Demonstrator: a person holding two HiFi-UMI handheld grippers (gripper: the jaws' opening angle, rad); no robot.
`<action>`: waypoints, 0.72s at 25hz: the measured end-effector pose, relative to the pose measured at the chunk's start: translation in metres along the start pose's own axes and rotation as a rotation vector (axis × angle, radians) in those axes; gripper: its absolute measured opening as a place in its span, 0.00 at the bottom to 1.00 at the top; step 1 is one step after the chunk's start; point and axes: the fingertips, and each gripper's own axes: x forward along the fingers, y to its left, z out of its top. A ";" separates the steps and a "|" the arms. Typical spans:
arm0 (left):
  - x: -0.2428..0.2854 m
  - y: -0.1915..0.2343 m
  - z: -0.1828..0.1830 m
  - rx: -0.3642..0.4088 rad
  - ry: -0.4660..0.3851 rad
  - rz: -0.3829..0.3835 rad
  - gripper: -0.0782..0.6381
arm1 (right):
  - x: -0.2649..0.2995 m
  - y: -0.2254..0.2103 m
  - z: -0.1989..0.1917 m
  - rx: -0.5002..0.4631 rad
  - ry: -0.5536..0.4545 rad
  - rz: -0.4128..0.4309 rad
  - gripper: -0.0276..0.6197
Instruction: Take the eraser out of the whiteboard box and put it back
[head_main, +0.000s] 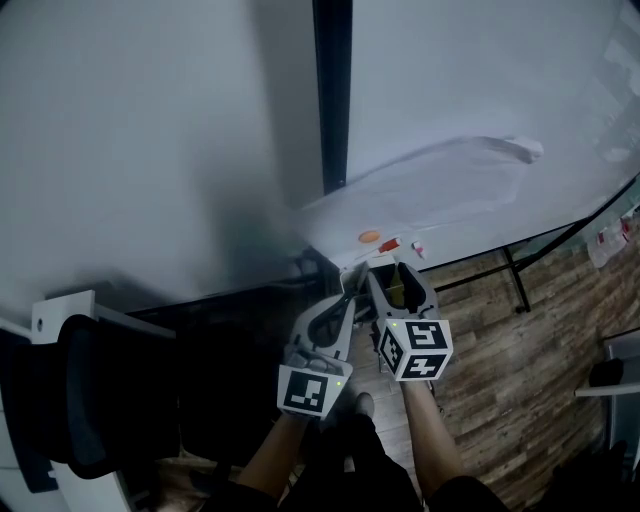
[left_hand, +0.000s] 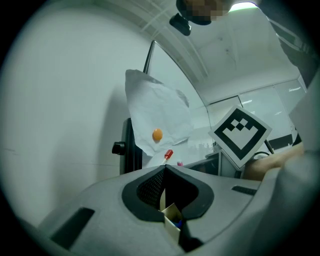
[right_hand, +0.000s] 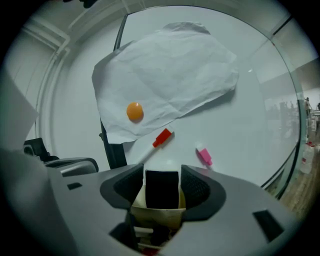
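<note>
eraser: black block (right_hand: 161, 190) standing upright in the box, bottom-middle of the right gripper view, right between that gripper's two fingers

box: tan cardboard (right_hand: 156, 216), open at the top. Its front wall sits just under the eraser. There's other stuff lower down in it, but it's too dark to say what.

right gripper: (right_hand: 162, 170) fingers are spread, one on each side of the eraser. There's a thin sliver of light down the left side, so the pads aren't squeezing it. It's between them, not pinched.

left gripper: (left_hand: 165, 169) fingers are pressed together at the tips, with a thin cardboard edge of the box nipped between them lower down, bottom-middle of its own view

both together: in the head view the two grippers sit side by side just below centre, noses at the box. The left one is a bit lower and to the left.

whiteboard: (right_hand: 240, 130) fills the background in both gripper views

sheet of paper: (right_hand: 170, 70) crumpled white sheet in the upper half of the right gripper view, pinned at its lower left by an orange magnet (right_hand: 134, 111)

red-capped marker: (right_hand: 162, 137) lying slantwise on the board just under the paper's lower edge

small pink piece: (right_hand: 204, 156) on the board, right of the marker and apart from it

wood floor: (head_main: 520, 370) lower right of the head view
</note>
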 end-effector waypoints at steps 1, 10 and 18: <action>0.000 0.001 0.000 0.001 0.001 0.000 0.12 | 0.003 -0.001 -0.001 -0.001 0.010 -0.005 0.38; 0.002 0.012 -0.005 -0.019 0.002 0.011 0.12 | 0.023 -0.002 -0.014 -0.027 0.102 -0.032 0.42; -0.001 0.017 -0.009 -0.029 0.010 0.026 0.12 | 0.026 0.005 -0.017 -0.050 0.096 -0.010 0.42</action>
